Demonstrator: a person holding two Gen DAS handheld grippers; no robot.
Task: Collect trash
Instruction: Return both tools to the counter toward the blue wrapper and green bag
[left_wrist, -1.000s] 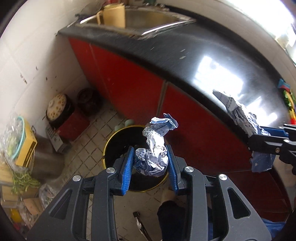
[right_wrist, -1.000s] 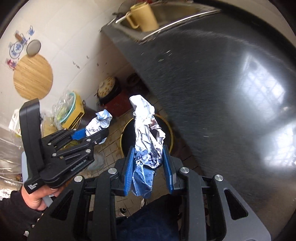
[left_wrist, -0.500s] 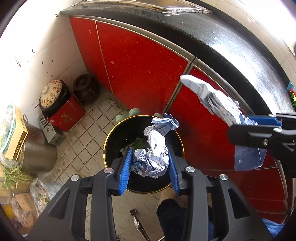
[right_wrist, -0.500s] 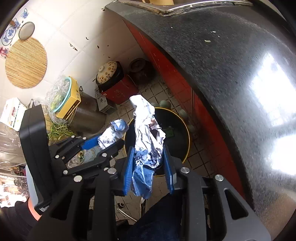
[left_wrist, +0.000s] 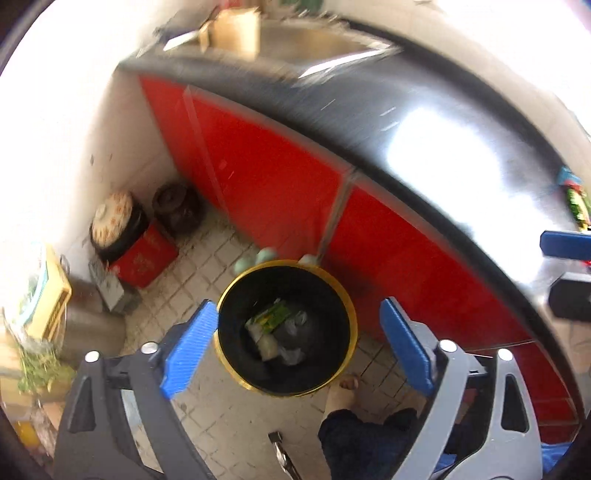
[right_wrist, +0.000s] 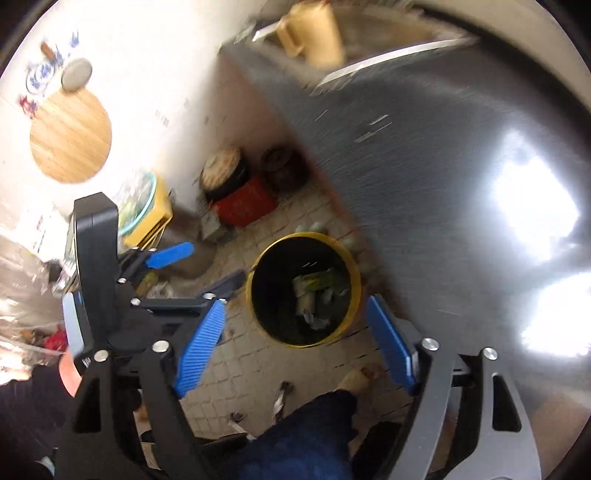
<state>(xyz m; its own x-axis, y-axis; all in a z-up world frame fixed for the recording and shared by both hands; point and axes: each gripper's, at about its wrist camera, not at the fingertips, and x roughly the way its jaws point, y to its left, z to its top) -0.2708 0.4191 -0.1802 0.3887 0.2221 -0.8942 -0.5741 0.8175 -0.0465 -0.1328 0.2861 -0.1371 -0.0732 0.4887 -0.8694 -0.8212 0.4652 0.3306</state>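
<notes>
1. We count two sets of tongs. The left tongs (left_wrist: 295, 347) fill the lower part of the left wrist view with their blue pads spread wide and nothing between them.
2. The right tongs (right_wrist: 295, 347) sit in the lower part of the right wrist view, likewise spread wide and bare. In that view the left tongs also show at centre left, jaws apart.
3. We see one round black bin with a yellow rim (left_wrist: 287, 326), standing upright on the tiled floor (left_wrist: 207, 280) at the centre of the left wrist view, its mouth facing up towards us. In the right wrist view the same bin (right_wrist: 306, 288) sits at centre, framed between the two blue pads.
4. The trash lies inside the bin: a heap of crumpled wrappers and paper scraps (left_wrist: 277, 330) at the bottom, greenish and pale. Blur keeps us from counting the pieces or telling the long axis of any of them.
5. One dark glossy worktop (left_wrist: 424, 147) curves across the upper right, above red cabinet doors (left_wrist: 266, 177); the bin stands just beside the doors.
6. One yellowish mug (right_wrist: 314, 31) shows at the top of the right wrist view, by the sink.
7. Two dark pots stand at the wall, centre left: one with a patterned lid (left_wrist: 112, 221) on a red box, one plain (left_wrist: 177, 206).
</notes>
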